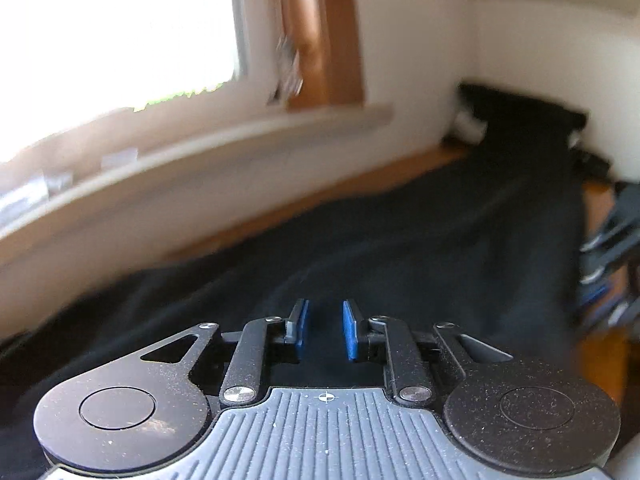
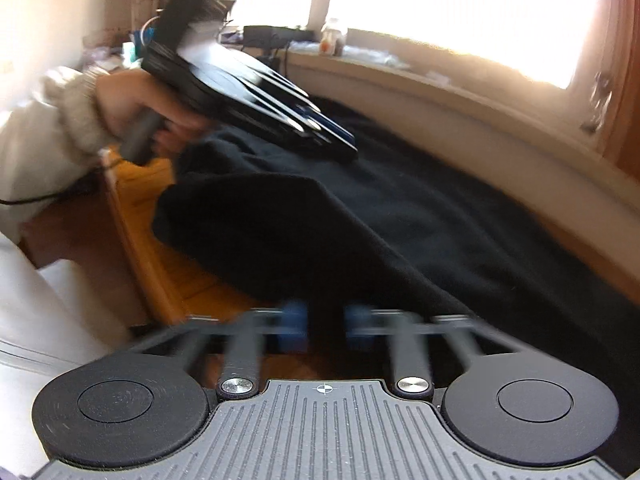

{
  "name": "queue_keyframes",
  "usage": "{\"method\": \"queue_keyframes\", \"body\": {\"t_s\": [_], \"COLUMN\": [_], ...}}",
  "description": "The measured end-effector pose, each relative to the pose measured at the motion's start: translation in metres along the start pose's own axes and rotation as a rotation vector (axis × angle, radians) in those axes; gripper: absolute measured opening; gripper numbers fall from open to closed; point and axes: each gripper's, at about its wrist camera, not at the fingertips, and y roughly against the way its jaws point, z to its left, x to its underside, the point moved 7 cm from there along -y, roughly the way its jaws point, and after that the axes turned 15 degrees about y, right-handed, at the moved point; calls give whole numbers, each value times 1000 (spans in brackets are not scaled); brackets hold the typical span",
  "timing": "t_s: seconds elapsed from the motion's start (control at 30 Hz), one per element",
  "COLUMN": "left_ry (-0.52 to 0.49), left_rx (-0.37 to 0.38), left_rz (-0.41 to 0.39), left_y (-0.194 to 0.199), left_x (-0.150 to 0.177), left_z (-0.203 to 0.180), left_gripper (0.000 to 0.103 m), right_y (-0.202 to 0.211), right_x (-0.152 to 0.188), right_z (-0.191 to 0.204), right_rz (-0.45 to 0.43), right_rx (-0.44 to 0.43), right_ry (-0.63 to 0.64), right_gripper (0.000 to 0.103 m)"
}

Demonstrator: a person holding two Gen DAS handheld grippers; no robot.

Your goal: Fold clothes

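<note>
Black garment [image 2: 400,208] spread across most of wooden table [image 2: 168,280], reaching far toward pale wall below bright window [image 1: 120,32]. Left gripper [image 1: 325,330] low over cloth near its left end, blue pads narrowly apart, nothing pinched. Right gripper [image 2: 326,328] at near edge of garment, blurred; jaws drawn nearly together, grip on cloth impossible to tell.

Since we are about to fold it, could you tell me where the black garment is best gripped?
Take the black garment at its rounded near-left edge, coming in from the bare wooden table side. There the cloth ends in a free, raised border, whereas toward the window it lies flat with nothing to pinch.
</note>
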Motion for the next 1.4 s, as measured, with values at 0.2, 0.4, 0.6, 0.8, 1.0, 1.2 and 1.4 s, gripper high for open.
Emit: {"method": "queue_keyframes", "body": {"t_s": [0.2,0.4,0.6,0.8,1.0,1.2,1.4], "left_ry": [41,62,76,76,60,46,-17], "left_rx": [-2,16,29,27,16,11,63], "left_rz": [62,71,77,76,73,69,72], "left_y": [-16,-17,-15,-16,-16,-15,-17], "left_x": [3,3,1,1,2,2,-10], "left_z": [19,21,24,24,22,22,-10], "left_gripper": [20,20,20,20,21,21,37], "right_y": [31,46,48,78,104,115,139], "right_x": [5,28,64,107,134,150,155], "right_z": [15,-21,-81,-97,-91,-93,-114], "right_rz": [-12,-78,-17,90,120,79,61], "right_rx": [-34,1,232,359,439,469,558], "right_ry": [10,-232,-433,-429,-407,-437,-495], "right_gripper": [7,33,29,29,31,35,35]}}
